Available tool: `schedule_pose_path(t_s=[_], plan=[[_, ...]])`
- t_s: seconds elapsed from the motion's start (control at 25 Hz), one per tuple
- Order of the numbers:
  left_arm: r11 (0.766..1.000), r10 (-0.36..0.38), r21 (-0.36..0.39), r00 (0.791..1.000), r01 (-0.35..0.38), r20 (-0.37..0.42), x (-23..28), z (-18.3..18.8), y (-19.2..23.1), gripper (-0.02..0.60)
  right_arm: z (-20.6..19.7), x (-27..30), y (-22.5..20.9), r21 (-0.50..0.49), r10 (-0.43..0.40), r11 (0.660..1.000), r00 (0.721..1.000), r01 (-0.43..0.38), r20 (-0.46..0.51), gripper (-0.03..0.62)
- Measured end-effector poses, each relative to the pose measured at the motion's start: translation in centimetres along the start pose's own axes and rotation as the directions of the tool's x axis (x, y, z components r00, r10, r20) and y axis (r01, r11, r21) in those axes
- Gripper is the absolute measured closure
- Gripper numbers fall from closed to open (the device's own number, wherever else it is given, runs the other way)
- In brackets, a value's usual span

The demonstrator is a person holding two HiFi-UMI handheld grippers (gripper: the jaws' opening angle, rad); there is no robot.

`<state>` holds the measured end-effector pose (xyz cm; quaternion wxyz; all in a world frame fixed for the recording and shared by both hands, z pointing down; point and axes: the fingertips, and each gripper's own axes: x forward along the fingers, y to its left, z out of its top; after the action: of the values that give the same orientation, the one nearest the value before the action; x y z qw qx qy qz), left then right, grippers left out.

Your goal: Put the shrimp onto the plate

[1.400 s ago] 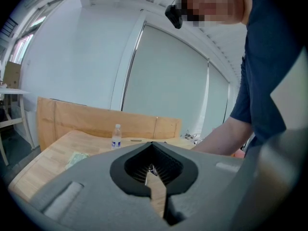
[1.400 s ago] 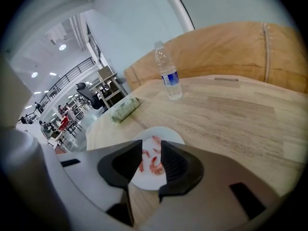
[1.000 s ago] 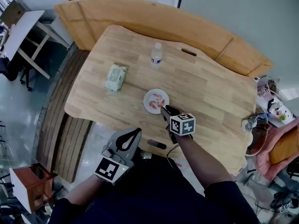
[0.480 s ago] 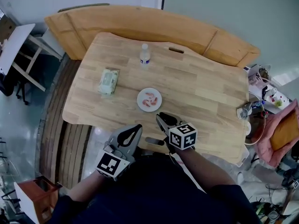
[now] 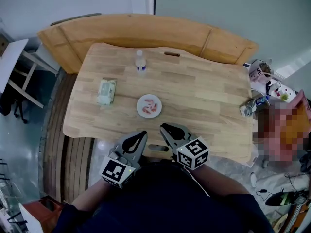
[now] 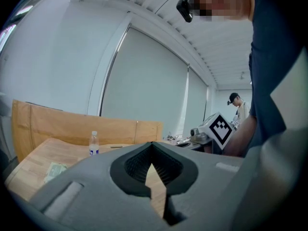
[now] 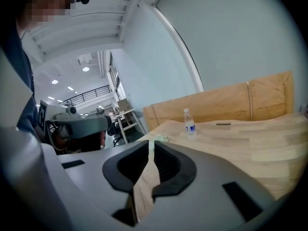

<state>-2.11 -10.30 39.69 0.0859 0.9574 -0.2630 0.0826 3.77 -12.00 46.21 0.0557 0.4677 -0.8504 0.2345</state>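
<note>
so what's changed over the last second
The right hand-held gripper drew back from the plate toward the person and now hangs off the table's near edge beside the left hand-held gripper. Its jaws are closing with nothing between them. The shrimp stayed on the plate, the water bottle and wipes packet kept their places, and the left hand-held gripper stayed shut.

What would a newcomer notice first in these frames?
The white plate with pink shrimp on it, near the middle of the wooden table. Next, the two grippers at the table's near edge, clear of the plate: the left gripper is shut and empty, and the right gripper has its jaws closing on nothing. A water bottle stands near the far edge.
</note>
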Motion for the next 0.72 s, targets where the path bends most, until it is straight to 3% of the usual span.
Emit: schedule_pose_path(t_s=[0.72], plan=[[0.994, -0.095, 0.053, 0.995, 0.097, -0.039, 0.8, -0.3, -2.6, 0.577, 3.1, -3.5, 4.4, -0.233, 0.029, 0.973, 0.988, 0.007, 0.15, 0.583]])
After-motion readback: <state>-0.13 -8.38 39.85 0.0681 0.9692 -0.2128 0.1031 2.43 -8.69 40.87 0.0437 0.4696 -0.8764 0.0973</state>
